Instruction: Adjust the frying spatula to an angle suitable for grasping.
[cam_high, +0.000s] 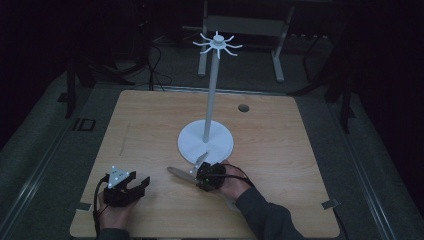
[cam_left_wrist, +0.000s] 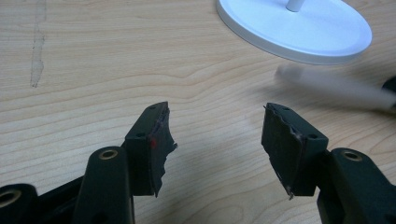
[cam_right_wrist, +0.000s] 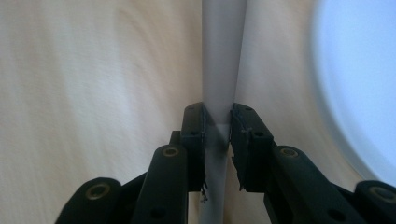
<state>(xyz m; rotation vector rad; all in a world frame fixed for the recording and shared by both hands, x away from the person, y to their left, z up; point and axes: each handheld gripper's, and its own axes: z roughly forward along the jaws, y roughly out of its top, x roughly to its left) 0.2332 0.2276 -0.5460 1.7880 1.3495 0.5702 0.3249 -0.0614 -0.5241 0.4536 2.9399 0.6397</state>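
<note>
Right gripper (cam_right_wrist: 217, 128): jaws are closed tight on a thin grey-white rod (cam_right_wrist: 223, 56), pinched between the two black pads partway along its length. The rod is seen running straight ahead from the jaws and back below them; the view is motion-blurred. In the high view the right gripper (cam_high: 204, 172) is held low over the table, just in front of the stand base, and the rod (cam_high: 176, 172) is seen sticking out toward the left, a second pale tip angled up toward the base. Whether the rod touches the tabletop cannot be told.

Left gripper (cam_left_wrist: 215, 135): jaws are spread wide, nothing is held between them, worn pads are visible. It is rested near the front left of the table (cam_high: 150, 120), well apart from the right gripper. From its view the rod (cam_left_wrist: 334, 86) is seen blurred at the right, just in front of the base.

White stand (cam_high: 211, 95): round base (cam_left_wrist: 299, 28) is set at mid-table, a tall upright pole is topped with a ring of curved hooks (cam_high: 217, 44). A small dark hole (cam_high: 243, 107) is seen in the tabletop behind the base to the right.
</note>
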